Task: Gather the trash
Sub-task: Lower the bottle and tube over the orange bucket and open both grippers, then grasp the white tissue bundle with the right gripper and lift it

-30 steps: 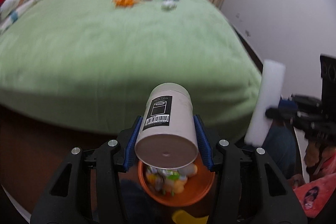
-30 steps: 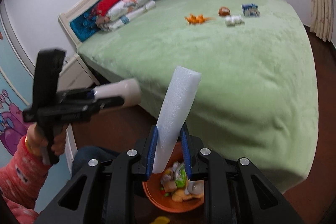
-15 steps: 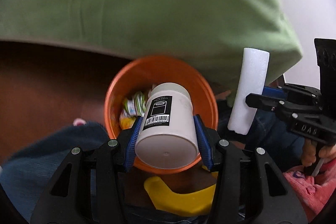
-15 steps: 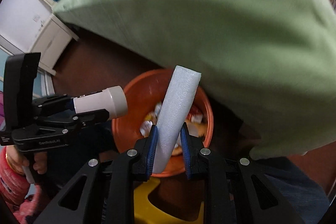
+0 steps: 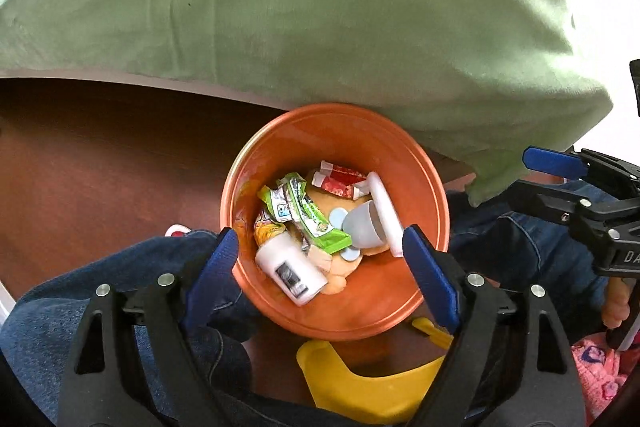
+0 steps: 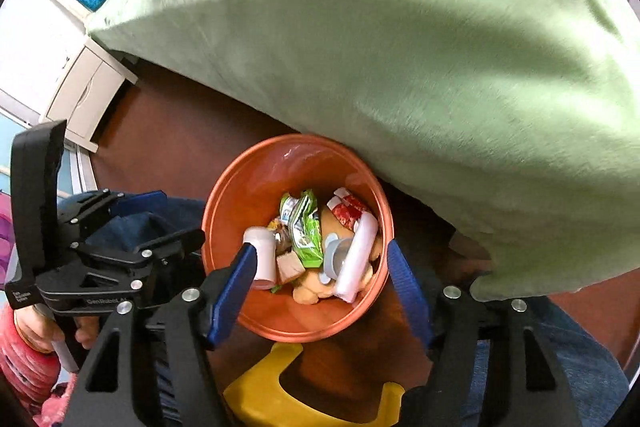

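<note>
The left gripper (image 5: 320, 263) hung wide open and empty above the orange bin (image 5: 434, 187), its blue pads either side of the rim. The white bottle (image 5: 290, 269) lay loose inside the bin, below and between the spread fingers, among a green wrapper (image 5: 316, 219) and a red packet (image 5: 340, 183). The right gripper (image 6: 320, 291) was likewise spread wide with nothing in it, over the same bin (image 6: 224, 211); the white foam stick (image 6: 358, 259) lay in the bin, leaning against the wall on the bed side, beside a grey cup (image 6: 336, 257). The bin stood on the brown floor (image 5: 100, 155) against the green bedcover (image 5: 320, 7), with a yellow stool (image 5: 372, 383) just in front.
</note>
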